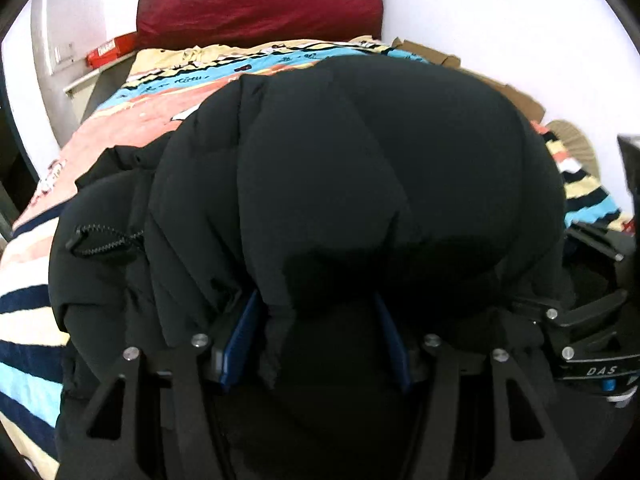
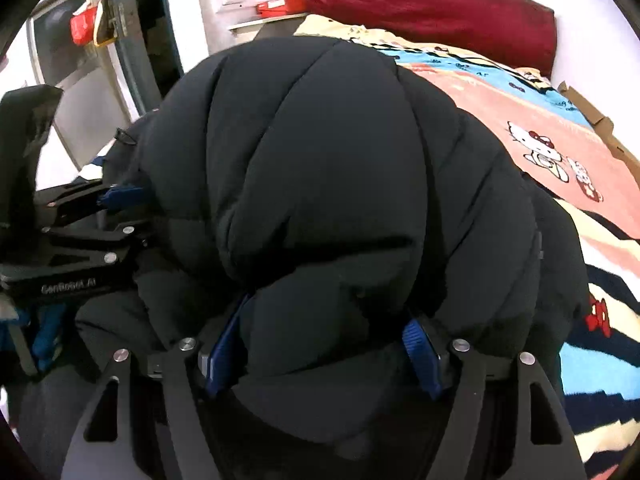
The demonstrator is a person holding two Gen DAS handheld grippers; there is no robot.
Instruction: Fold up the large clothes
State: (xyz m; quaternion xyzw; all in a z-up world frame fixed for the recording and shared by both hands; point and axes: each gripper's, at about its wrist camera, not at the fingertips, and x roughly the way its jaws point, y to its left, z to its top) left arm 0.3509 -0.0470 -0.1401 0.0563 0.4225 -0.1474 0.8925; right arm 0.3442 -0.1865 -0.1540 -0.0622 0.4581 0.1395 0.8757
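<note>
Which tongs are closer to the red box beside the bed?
Left. The left tongs have the red box ahead-left; the right tongs sit farther right. Both grip the black jacket.

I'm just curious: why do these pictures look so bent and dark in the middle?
Both views are fisheye, so the bed edges curve and the corners go black. In the left wrist view, the black jacket fills the centre, hiding detail; in the right wrist view, the bedspread stays bright.
</note>
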